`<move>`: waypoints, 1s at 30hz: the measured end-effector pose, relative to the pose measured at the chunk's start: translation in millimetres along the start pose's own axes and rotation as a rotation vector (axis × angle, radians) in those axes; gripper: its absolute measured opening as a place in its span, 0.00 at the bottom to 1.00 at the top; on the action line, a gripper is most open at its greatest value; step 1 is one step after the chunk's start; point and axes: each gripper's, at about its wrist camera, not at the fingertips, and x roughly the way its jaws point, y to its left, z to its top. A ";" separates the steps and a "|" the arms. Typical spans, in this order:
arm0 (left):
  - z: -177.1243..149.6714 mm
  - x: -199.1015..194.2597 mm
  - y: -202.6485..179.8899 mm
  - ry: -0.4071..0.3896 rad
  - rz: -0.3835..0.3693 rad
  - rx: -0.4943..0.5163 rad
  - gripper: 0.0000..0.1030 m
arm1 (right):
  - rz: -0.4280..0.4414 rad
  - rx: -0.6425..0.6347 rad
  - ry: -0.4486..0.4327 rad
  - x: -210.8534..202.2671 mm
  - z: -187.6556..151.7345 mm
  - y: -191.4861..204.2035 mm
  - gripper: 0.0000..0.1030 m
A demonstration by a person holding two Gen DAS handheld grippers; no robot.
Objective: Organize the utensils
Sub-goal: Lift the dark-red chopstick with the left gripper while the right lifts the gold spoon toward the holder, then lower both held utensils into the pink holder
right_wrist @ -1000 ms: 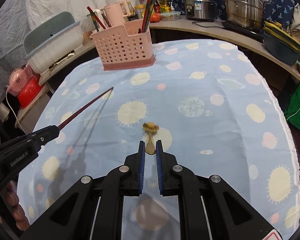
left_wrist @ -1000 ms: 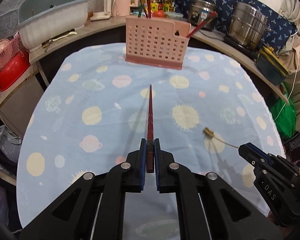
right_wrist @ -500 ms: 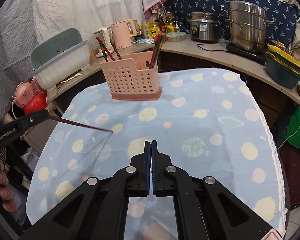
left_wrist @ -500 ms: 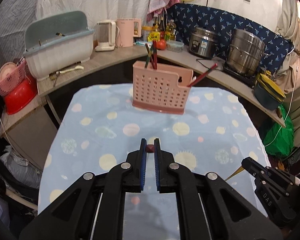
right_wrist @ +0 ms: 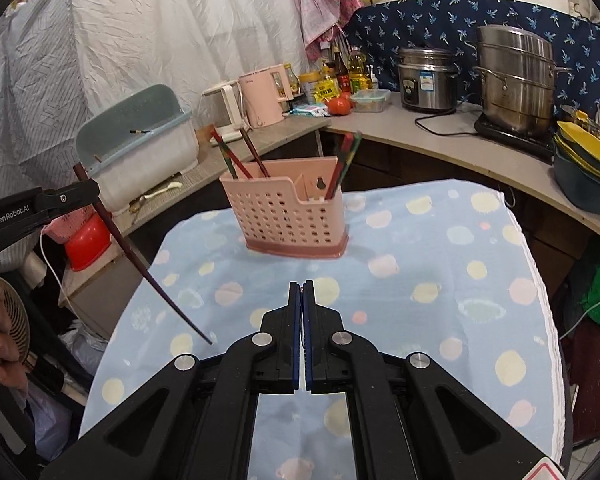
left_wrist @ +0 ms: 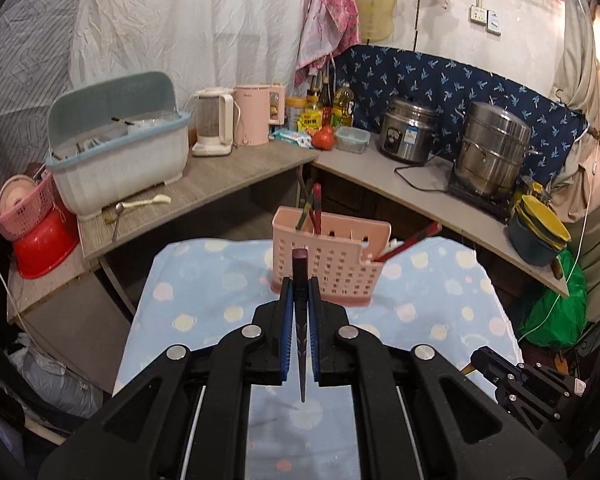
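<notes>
Short of the pink basket (right_wrist: 284, 212), over the spotted cloth (right_wrist: 420, 280), both claws hang clear of the table w/ a utensil each.

L gripper (left_wrist: 301, 284): pads pinch a dark red chopstick (right_wrist: 140, 264) close to its thick end, so most of the stick hangs below the claw, thin tip down & slanted toward the basket's near-left side. Gripping high up like that probably leaves a long free length to drop into the basket w/o the claw hitting the rim. A hand (right_wrist: 0, 344) shows at the frame edge behind that gripper.

R gripper (right_wrist: 302, 286): pads pressed together on something very thin. From the L wrist cam only a gold sliver (left_wrist: 466, 368) pokes out at its tip; can't tell what sort of utensil it is.

Basket stands upright at the cloth's far end, divider inside. Other chopsticks (right_wrist: 344, 160) already lean in its R section, more in the L one, thick ends up, likely the pattern to match. Both carried pieces sit nearer the cams than the basket, neither above its opening yet.

Judgement: carry-to-basket step, partway. Next needs the red stick's tip aimed over the rim; a slanted tip could snag a hole in the wall.
</notes>
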 end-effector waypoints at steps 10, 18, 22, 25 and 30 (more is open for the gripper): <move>97.0 2.2 -18.7 -0.131 -0.020 0.029 0.07 | 0.040 -0.040 -0.070 17.6 98.1 15.9 0.02; 162.5 27.7 -41.3 -0.219 -0.026 0.034 0.07 | 0.057 -0.026 -0.121 52.2 163.5 19.2 0.02; 169.2 60.9 -44.3 -0.196 -0.034 0.025 0.07 | 0.054 -0.010 -0.104 79.8 172.4 16.7 0.02; 164.8 84.3 -42.7 -0.171 -0.029 0.022 0.07 | 0.048 0.001 -0.078 101.7 172.0 12.7 0.02; 146.9 124.1 -36.5 -0.109 -0.018 0.025 0.07 | 0.031 0.007 -0.031 134.6 163.1 7.9 0.02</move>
